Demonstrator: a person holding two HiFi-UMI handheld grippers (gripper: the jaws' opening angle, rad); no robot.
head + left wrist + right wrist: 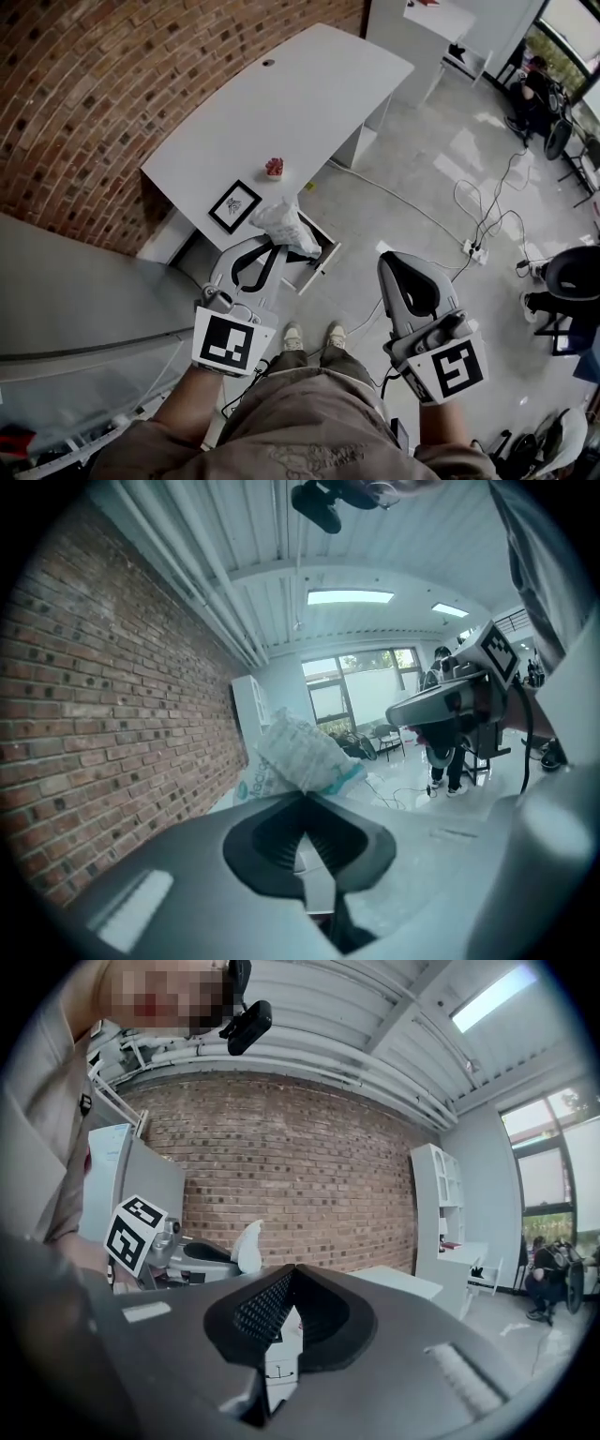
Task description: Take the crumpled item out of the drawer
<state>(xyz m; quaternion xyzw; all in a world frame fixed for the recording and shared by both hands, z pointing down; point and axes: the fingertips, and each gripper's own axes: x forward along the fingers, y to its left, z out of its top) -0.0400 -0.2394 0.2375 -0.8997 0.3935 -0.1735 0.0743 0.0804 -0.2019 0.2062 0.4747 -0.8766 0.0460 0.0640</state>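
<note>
A crumpled white plastic bag [282,222] hangs above the open white drawer [319,260] under the desk. My left gripper [283,242] is shut on the bag, pinching its lower edge. In the left gripper view the bag [302,751] bulges just past the closed jaw tips of that gripper [305,796]. My right gripper [390,262] hovers over the floor to the right of the drawer, shut with nothing in it. The right gripper view shows its own jaws closed at the right gripper [293,1267], with the bag [248,1245] in the left gripper [200,1252] off to the left.
A white desk [291,94] stands against the brick wall [84,84], with a black-framed picture [234,206] and a small red object [274,168] on it. Cables and a power strip [472,249] lie on the floor at right, near a dark chair [572,281]. The person's shoes [312,336] are below the drawer.
</note>
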